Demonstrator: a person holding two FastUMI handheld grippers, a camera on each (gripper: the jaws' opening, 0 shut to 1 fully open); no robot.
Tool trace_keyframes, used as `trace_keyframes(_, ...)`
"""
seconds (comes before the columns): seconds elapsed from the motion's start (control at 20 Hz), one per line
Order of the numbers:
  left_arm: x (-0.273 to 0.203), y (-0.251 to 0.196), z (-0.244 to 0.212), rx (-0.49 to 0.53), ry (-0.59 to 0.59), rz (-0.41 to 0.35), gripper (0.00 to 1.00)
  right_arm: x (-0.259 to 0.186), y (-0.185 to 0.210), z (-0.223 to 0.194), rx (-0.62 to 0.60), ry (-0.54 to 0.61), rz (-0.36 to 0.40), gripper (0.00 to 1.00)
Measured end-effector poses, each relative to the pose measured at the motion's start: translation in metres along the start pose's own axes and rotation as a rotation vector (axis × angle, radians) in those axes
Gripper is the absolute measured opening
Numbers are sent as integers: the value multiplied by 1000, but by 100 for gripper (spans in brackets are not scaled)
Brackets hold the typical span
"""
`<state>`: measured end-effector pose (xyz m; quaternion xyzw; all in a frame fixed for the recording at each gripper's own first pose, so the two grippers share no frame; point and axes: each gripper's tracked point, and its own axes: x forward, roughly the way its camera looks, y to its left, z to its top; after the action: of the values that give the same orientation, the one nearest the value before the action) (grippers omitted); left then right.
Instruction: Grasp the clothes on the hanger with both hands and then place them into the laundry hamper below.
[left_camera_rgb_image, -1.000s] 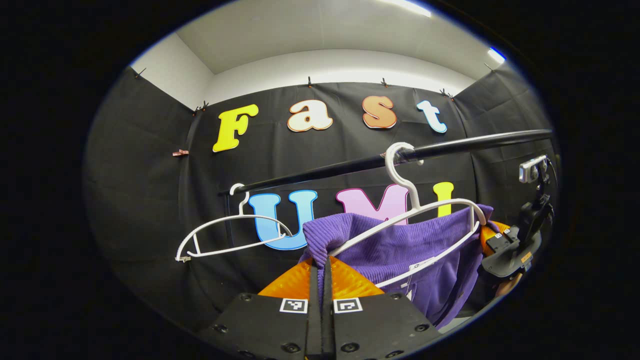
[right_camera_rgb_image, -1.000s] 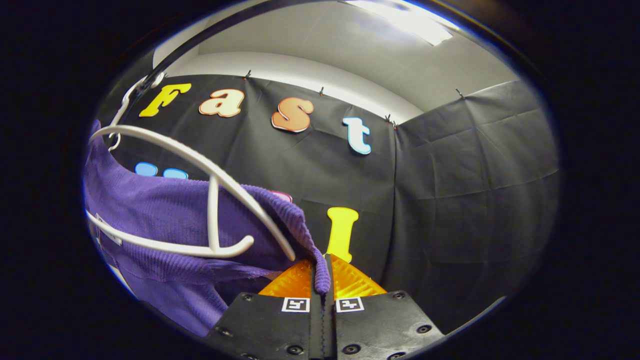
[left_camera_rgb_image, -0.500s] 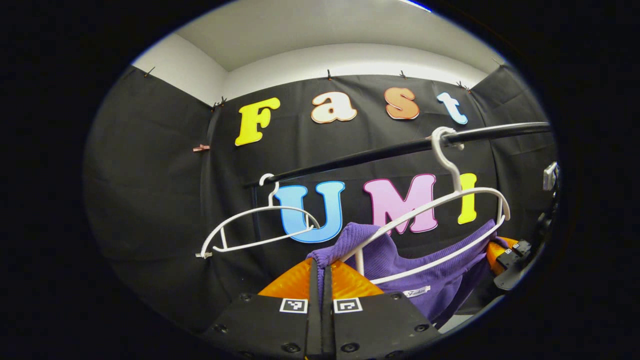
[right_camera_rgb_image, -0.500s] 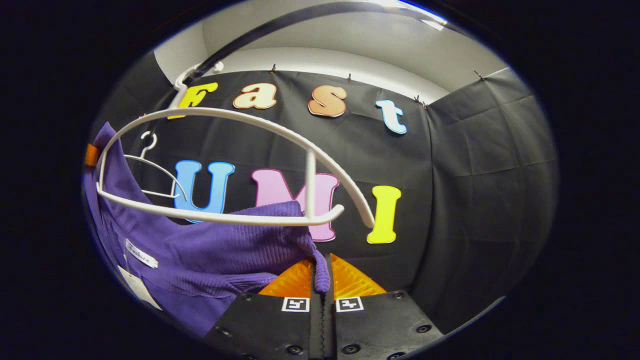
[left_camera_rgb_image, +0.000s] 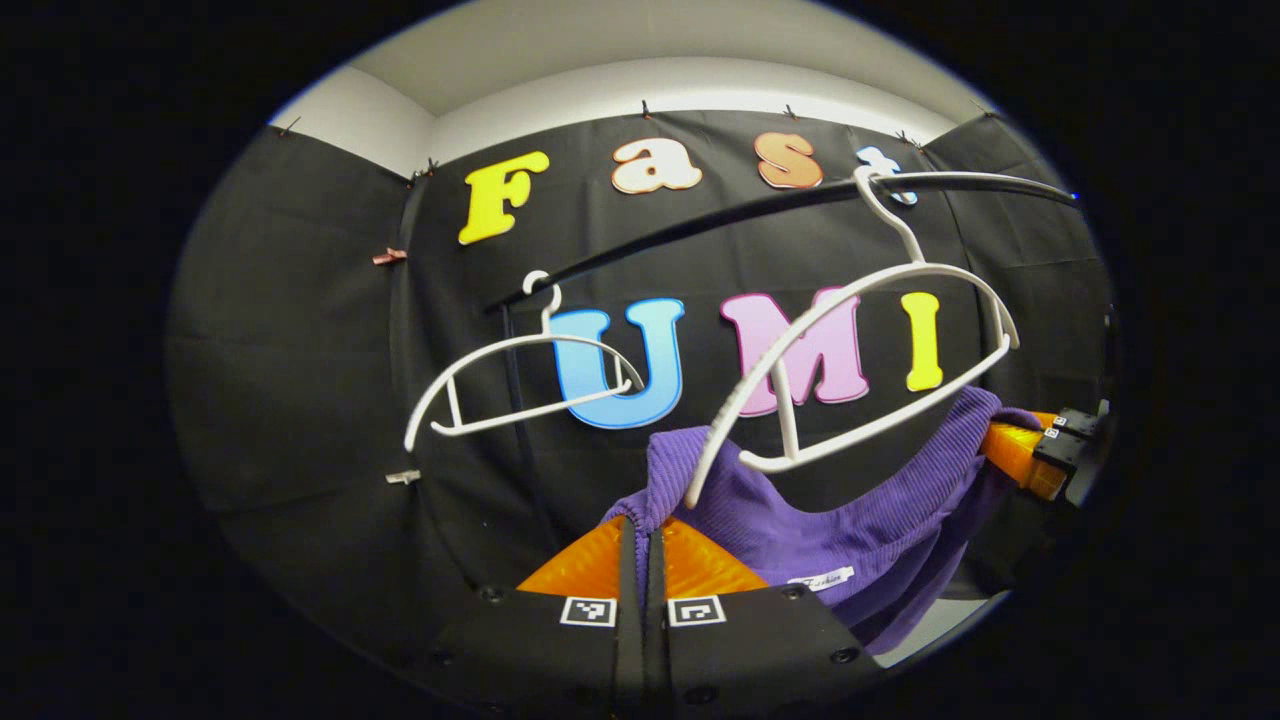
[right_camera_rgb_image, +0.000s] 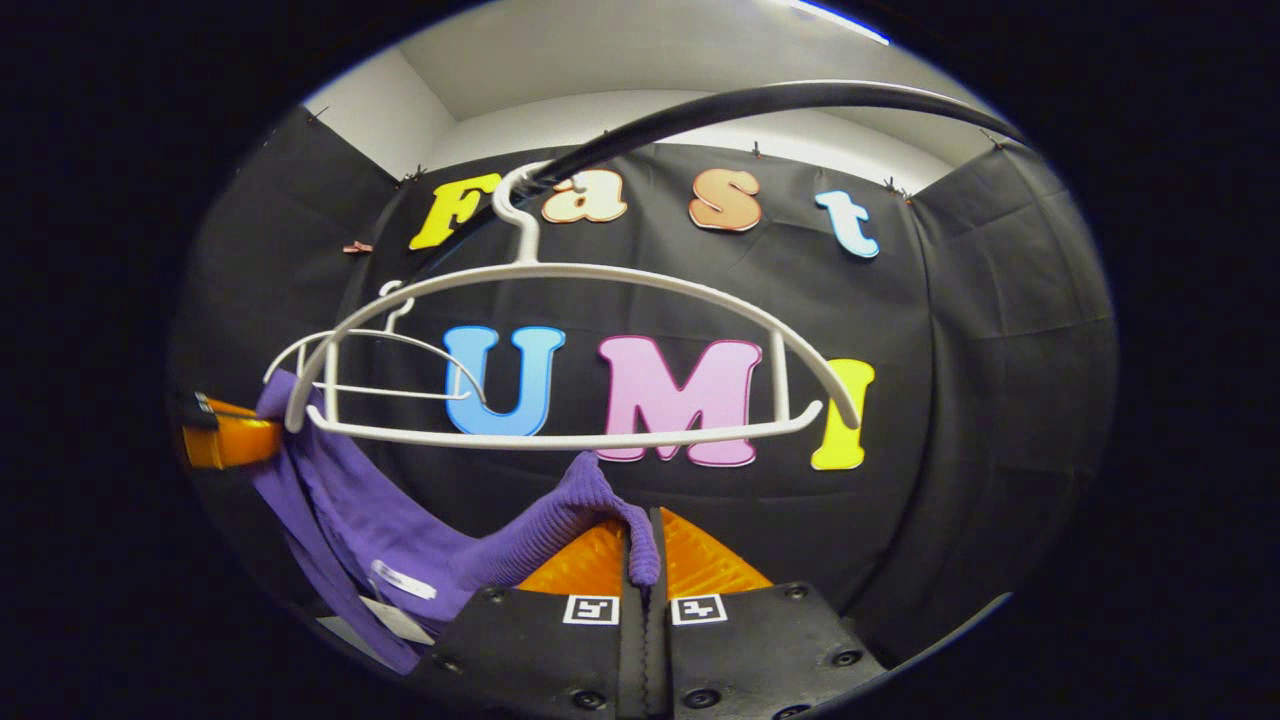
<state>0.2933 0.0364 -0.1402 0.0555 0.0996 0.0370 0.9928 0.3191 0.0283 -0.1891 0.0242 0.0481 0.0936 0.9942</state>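
Now the purple garment (left_camera_rgb_image: 850, 520) hangs clear below the white hanger (left_camera_rgb_image: 880, 350), slung between the two grippers, whereas a second ago its shoulders were draped over the hanger's arms. In the left gripper view, the left gripper (left_camera_rgb_image: 641, 535) has its orange fingers pressed together on one purple corner, and the cloth sags from there across to the right gripper (left_camera_rgb_image: 1040, 450) at the far right edge, which holds the other corner. The hanger's lower bar sits just above the sagging cloth; half a second ago the bar still crossed in front of the fabric.

In the right gripper view, the right gripper (right_camera_rgb_image: 646, 545) pinches a ribbed purple fold between its closed fingers. The garment (right_camera_rgb_image: 400, 530) drops away to the lower left, up to the left gripper (right_camera_rgb_image: 230, 440) at the left edge. The white hanger (right_camera_rgb_image: 560, 350) hangs bare on the black rail (right_camera_rgb_image: 760, 100), well above the cloth, and it has moved higher in both views than before. A second empty hanger (left_camera_rgb_image: 520, 380) hangs farther along the rail (left_camera_rgb_image: 700, 220). The hamper is out of sight.
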Motion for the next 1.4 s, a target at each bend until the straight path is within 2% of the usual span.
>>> trace_keyframes(0.1, -4, -15, -16, -56, 39, -55, 5, -13, 12, -3, 33, 36, 32, 5)
trace_keyframes(0.25, -10, -30, -49, -119, 115, -90, 5, -25, 28, -16, 83, 89, 56, 5)
trace_keyframes(0.45, -17, -57, -93, -118, 189, -158, 5, -39, 34, -58, 102, 181, 51, 5)
trace_keyframes(0.6, -20, -95, -119, -125, 234, -263, 5, -54, 33, -98, 121, 267, 39, 5)
trace_keyframes(0.75, -21, -140, -150, -213, 311, -399, 5, -61, 26, -139, 131, 354, 40, 5)
trace_keyframes(0.8, -18, -149, -163, -239, 346, -421, 5, -66, 21, -153, 132, 387, 41, 5)
trace_keyframes(0.95, -5, -163, -220, -287, 489, -404, 5, -76, 8, -209, 163, 513, 35, 5)
trace_keyframes(1.1, 2, -180, -265, -264, 626, -366, 5, -86, -3, -272, 188, 658, 27, 5)
trace_keyframes(1.4, -18, -192, -305, -244, 856, -310, 5, -123, -13, -374, 185, 927, -3, 5)
